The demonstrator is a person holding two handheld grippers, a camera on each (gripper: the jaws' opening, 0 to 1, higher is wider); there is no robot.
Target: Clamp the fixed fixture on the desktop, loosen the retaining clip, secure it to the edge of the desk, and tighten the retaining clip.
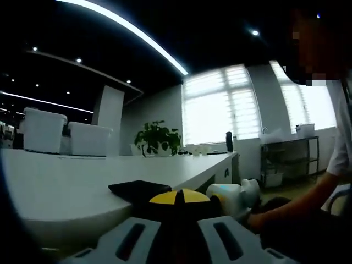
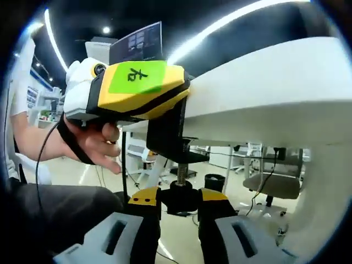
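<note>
The white desk stretches away in the left gripper view, and in the right gripper view its thick edge runs overhead, seen from underneath. On the far end of the desktop stand two white storage boxes, a leafy green plant beyond them, and a dark bottle by the bright windows. A metal shelf rack stands against the window wall.

The black clamp fixture is on the desk edge: its C-shaped body wraps the rim, its flat top plate lies on the desktop, and its threaded screw hangs down below the underside.

The left gripper sits low at the desk rim with its yellow-and-black jaws drawn close together around the clamp's top; what the tips press on is hidden, but from the other side the same gripper, yellow with a green label, lies across the clamp's upper part, carried by a person's hand.

The right gripper comes up from below, jaws narrowed onto the black round knob at the foot of the screw, one pad on each side, touching it. A white office chair stands in the background under the desk.
</note>
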